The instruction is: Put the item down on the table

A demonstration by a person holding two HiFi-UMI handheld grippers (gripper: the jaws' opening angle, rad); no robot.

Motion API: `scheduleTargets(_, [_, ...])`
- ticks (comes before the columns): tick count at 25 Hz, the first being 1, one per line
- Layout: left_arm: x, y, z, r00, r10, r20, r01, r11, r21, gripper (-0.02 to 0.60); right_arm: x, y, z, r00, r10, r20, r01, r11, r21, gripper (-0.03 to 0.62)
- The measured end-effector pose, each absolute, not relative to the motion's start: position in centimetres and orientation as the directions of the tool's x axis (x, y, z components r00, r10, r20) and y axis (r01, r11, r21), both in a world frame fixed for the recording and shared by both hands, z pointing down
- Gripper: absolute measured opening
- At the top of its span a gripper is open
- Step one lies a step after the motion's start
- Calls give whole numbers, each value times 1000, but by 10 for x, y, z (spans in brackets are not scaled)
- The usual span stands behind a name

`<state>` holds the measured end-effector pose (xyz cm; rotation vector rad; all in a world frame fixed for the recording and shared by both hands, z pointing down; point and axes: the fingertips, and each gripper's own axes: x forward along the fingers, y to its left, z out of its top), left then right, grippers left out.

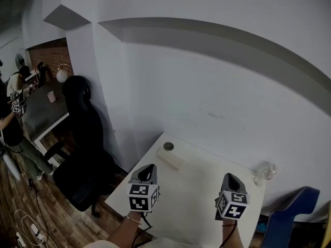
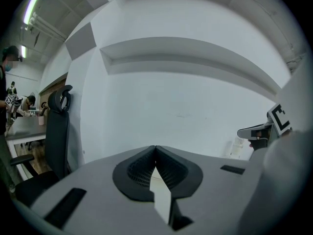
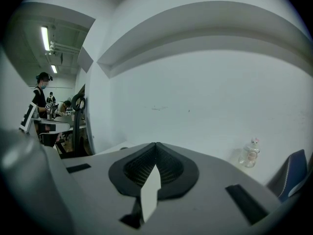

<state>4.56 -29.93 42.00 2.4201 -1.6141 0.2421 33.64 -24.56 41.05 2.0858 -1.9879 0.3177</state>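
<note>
On the white table (image 1: 196, 200), a pale oblong block (image 1: 170, 159) lies flat near the far left corner. A small round dark object (image 1: 168, 146) sits just behind it. My left gripper (image 1: 149, 168) hovers over the table's left part, just short of the block, and its jaws are shut with nothing between them (image 2: 155, 150). Over the right part of the table, my right gripper (image 1: 230, 177) is also shut and empty, its tips meeting (image 3: 156, 146). Neither gripper touches the block.
A small clear bottle (image 1: 265, 173) stands at the table's far right corner by the white wall (image 3: 250, 153). A black office chair (image 1: 81, 138) is left of the table and a blue chair (image 1: 289, 216) is at its right. People work at a desk (image 1: 44, 110) far left.
</note>
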Motion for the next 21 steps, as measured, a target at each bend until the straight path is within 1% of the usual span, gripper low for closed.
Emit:
scheduleTargets(5, [45,-300,423,382,-887,261,-924,-370,95,17,337,-246,413,52,-944,327,-999,-49,16,32])
scheduleTargets(11, [46,-300,424,377,-888,263,-926,-363,102,17,338,-245,408,74,-947,312,-995,-48,90,32])
scheduleTargets(21, [46,-296,427,370,-889,270,-929,-356,101,17,338,-240,412,67,-945,320,-996,-46,73,32])
